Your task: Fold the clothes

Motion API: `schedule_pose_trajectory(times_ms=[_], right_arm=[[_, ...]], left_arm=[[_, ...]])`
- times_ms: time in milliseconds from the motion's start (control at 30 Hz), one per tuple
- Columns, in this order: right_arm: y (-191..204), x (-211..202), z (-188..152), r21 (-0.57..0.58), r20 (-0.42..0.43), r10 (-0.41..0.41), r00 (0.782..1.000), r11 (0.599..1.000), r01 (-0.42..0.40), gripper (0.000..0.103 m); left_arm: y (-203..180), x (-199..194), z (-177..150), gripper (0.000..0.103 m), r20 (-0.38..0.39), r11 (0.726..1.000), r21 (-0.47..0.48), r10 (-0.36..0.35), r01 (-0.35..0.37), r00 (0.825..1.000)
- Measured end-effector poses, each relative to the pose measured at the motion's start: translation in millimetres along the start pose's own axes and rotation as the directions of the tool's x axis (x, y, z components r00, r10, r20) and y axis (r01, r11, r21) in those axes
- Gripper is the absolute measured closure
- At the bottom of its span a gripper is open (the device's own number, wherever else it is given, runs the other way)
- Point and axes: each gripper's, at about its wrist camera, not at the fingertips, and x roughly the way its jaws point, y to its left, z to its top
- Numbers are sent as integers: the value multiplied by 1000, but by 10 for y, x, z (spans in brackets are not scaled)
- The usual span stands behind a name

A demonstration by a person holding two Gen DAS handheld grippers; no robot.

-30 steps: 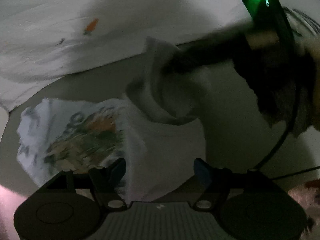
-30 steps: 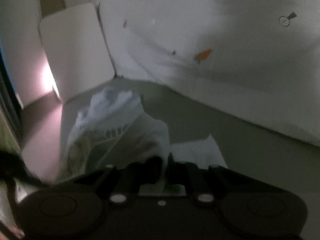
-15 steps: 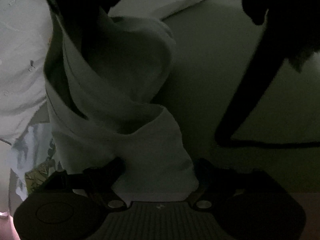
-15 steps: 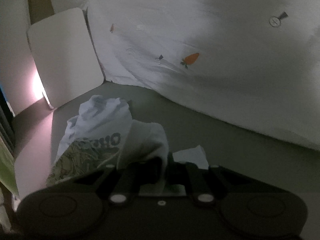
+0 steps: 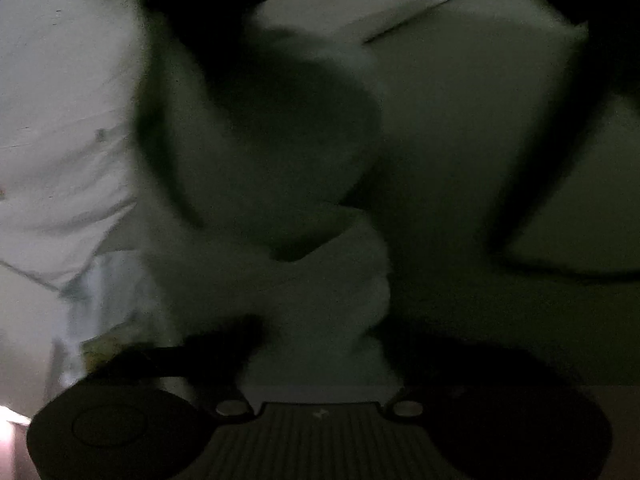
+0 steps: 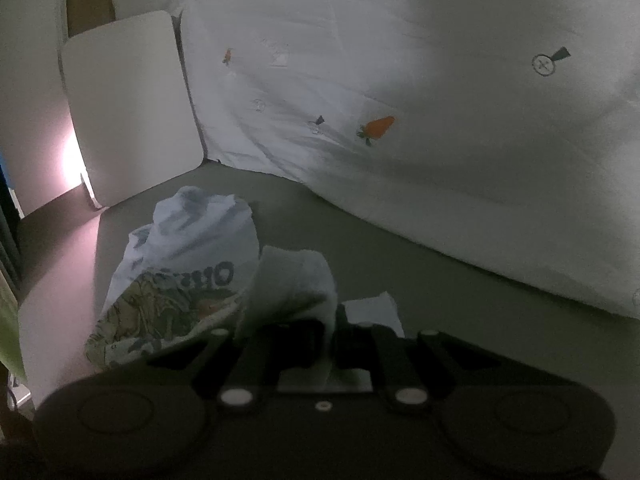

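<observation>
A: What am I looking at on the left?

B: I'm seeing the left gripper (image 5: pixel 320 364) closing its jaws around a fold of the white garment (image 5: pixel 280 184). The cloth is sitting between the fingers, but the picture is dark and blurred, so I'm not able to tell whether the pads are pressing on it yet.

A: And the right?

B: The right gripper (image 6: pixel 334 340) is clenched on another part of the same garment (image 6: pixel 294 284), pinching a raised ridge of fabric just ahead of its fingertips.

A: Where is the rest lying?

B: I'm finding the bulk crumpled on the grey surface (image 6: pixel 440 300), with the printed side (image 6: pixel 172 300) bunching off to the right gripper's left, near the upright white panel (image 6: pixel 132 108). The patterned bedding (image 6: pixel 400 100) is lying well beyond it.

A: Which relation is mattering for the coming move?

B: From the left camera, the cloth is rising straight ahead and upward in a twisted column, its length running away from the fingers. I'm judging both hands to be equally close, each at one end, so the next pull should be drawing them apart to stretch that length flat.
</observation>
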Motion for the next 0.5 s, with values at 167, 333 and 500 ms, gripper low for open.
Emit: schedule_pose_trajectory(times_ms=[167,333,500], right_arm=[[94,-200,-56,-3,90,-89,992,996,89,96],[516,-749,159,-143,341,-178,923,961,238,97],[1071,-1330,519,-200,610,-172,774,911,360,97]], left_arm=[[360,-174,-64,90,57,993,-43,114,-111,992],[1036,-904,-11,92,237,902,-154,430,-403,871],[1801,-1704,87,93,348,751,-333,660,-570,666]])
